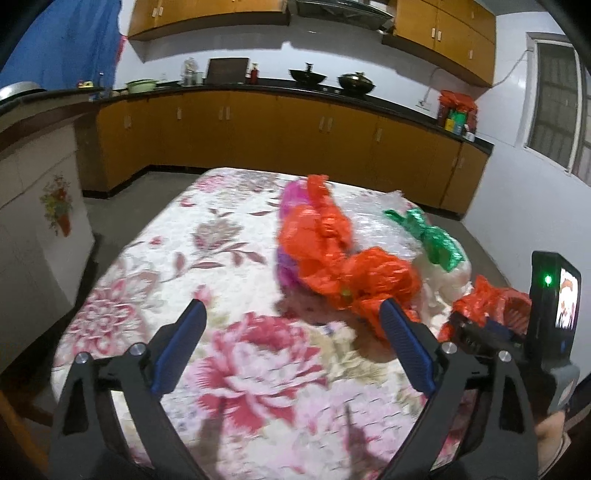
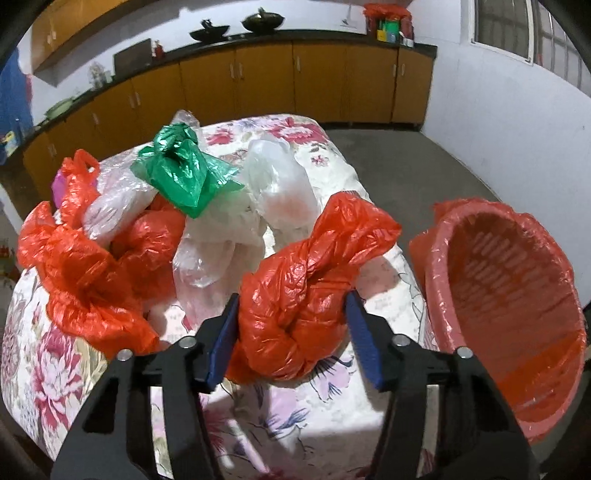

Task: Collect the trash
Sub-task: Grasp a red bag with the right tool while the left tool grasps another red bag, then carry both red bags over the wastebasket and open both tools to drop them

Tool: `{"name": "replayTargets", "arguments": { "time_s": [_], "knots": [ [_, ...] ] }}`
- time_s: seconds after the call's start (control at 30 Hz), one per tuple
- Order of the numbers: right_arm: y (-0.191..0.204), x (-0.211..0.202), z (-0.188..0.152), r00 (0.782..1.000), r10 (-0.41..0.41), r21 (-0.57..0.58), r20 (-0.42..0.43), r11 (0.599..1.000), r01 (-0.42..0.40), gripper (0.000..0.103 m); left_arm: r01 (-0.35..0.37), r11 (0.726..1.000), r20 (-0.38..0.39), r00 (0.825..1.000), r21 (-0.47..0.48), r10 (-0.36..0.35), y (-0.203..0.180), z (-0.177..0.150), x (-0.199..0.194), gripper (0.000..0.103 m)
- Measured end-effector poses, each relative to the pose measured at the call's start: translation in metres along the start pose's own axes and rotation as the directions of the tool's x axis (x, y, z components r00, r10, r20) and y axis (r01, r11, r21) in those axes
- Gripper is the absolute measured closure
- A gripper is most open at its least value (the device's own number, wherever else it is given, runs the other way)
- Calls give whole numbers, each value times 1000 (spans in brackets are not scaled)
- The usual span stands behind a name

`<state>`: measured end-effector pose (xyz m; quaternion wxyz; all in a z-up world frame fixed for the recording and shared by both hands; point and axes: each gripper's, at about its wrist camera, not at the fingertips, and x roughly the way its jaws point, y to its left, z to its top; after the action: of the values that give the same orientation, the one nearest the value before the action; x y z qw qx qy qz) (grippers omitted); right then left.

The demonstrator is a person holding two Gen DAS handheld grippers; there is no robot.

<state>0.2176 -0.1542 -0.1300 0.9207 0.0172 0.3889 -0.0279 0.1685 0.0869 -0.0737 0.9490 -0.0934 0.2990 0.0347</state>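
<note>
Right gripper (image 2: pixel 291 310) has its blue pads pressed on both sides of a twisted orange bag (image 2: pixel 310 280) lying on the floral tablecloth (image 2: pixel 295 406), just beside the lined pink basket (image 2: pixel 506 306). Left gripper (image 1: pixel 291 314) is spread wide with nothing in it, near the orange, green and clear bag pile (image 1: pixel 343 254)

A home kitchen is shown: wooden cupboards (image 1: pixel 280 122) are fitted under a dark counter (image 1: pixel 399 105), woks (image 1: pixel 356 81) are set on it, and wall cupboards (image 1: pixel 443 29) are hung above.
</note>
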Motion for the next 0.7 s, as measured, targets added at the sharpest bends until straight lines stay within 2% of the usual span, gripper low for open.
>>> {"name": "replayTargets", "arguments": {
  "time_s": [0.2,0.4,0.47,0.53,0.57,0.6,0.63,0.7],
  "knots": [
    [-21,-21,-11,999,41,-4,19,999,-41,58,62,998,-45,997,30,-61,-36,5,32,23],
    [-38,-31,-18,998,59,16,12,998,-59,60,68,997,-118,991,25,-64,-59,6,68,24],
    [-42,-32,-19,998,67,21,9,998,-67,60,60,998,-143,988,32,-55,-62,2,78,31],
    [-43,-33,-19,997,72,20,10,997,-72,60,69,997,-188,980,26,-63,-62,-4,89,49],
    [-43,-33,-19,997,74,19,12,997,-74,60,81,997,-204,976,20,-75,-62,-7,92,54],
    [-44,-34,-19,997,76,19,14,997,-76,60,95,995,-212,973,15,-90,-61,-10,94,64],
    [-44,-34,-20,997,78,19,15,997,-79,60,105,994,-211,972,13,-100,-61,-11,94,71],
    [-43,-36,-20,996,84,20,17,996,-84,60,115,993,-195,975,26,-108,-63,-13,91,74]
  ]
}}
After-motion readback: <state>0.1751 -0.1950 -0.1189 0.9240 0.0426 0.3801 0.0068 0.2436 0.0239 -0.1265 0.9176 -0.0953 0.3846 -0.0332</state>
